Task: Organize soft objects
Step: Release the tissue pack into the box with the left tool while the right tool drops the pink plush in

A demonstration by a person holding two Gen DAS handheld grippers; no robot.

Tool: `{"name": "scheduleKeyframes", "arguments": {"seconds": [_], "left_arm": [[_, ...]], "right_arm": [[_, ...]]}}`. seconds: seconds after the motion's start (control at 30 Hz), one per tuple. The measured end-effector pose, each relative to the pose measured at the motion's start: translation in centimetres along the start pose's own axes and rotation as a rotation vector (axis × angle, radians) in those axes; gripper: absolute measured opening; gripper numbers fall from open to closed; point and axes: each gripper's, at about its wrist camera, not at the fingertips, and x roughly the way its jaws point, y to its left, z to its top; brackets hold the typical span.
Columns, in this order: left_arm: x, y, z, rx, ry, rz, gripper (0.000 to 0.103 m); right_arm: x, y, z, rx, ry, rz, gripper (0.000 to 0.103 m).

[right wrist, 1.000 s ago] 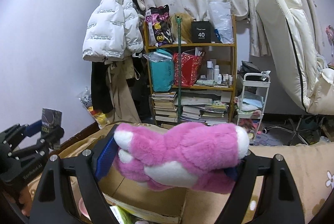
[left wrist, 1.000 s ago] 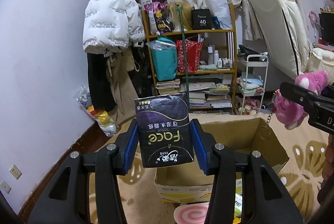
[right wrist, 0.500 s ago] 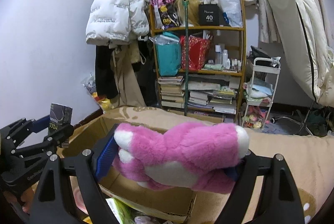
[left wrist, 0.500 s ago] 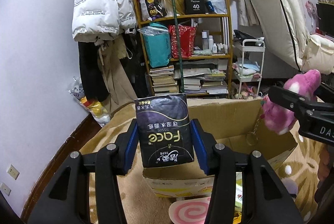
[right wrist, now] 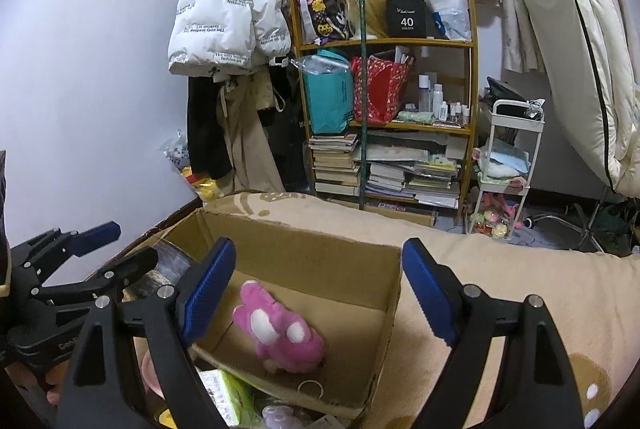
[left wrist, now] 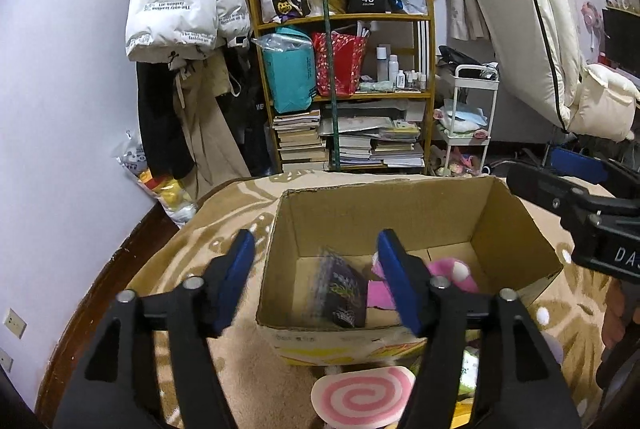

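An open cardboard box [left wrist: 400,197] [right wrist: 304,237] stands on the beige patterned rug. Inside it lie a dark tissue pack [left wrist: 344,289] and a pink and white plush toy [right wrist: 280,333] [left wrist: 452,269]. My left gripper [left wrist: 316,281] hovers over the box's near left corner; its jaws are opening and nothing is between them. My right gripper [right wrist: 316,297] hangs above the box with jaws wide apart, the plush lying free below them. Each gripper shows at the edge of the other's view, the left gripper [right wrist: 88,249] and the right gripper [left wrist: 580,201].
A pink swirl cushion [left wrist: 362,395] and a green pack [right wrist: 224,397] lie just in front of the box. Behind stand a loaded wooden shelf [left wrist: 344,89], a white trolley [left wrist: 468,117], hanging coats [left wrist: 180,9] and a cream mattress [left wrist: 528,21].
The left gripper let go of the tissue pack, which now lies in the box. The right gripper released the pink plush into the box. Both grippers sank toward the box.
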Motion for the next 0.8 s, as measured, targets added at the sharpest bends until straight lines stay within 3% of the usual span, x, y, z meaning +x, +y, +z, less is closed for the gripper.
{"name": "scheduleKeyframes", "arguments": {"seconds": [0.2, 0.33, 0.8], "left_arm": [[-0.9, -0.4, -0.2, 0.026, -0.009, 0.015, 0.083], [-1.8, -0.5, -0.5, 0.032, -0.001, 0.024, 0.095], [-5.8, 1.1, -2.3, 0.001, 0.053, 0.056, 0.098]], "right_arm": [[-0.8, -0.2, -0.3, 0.017, 0.013, 0.001, 0.102], [-1.6, -0.1, -0.4, 0.013, 0.014, -0.008, 0.103], [-5.9, 0.5, -1.8, -0.011, 0.044, -0.021, 0.103]]}}
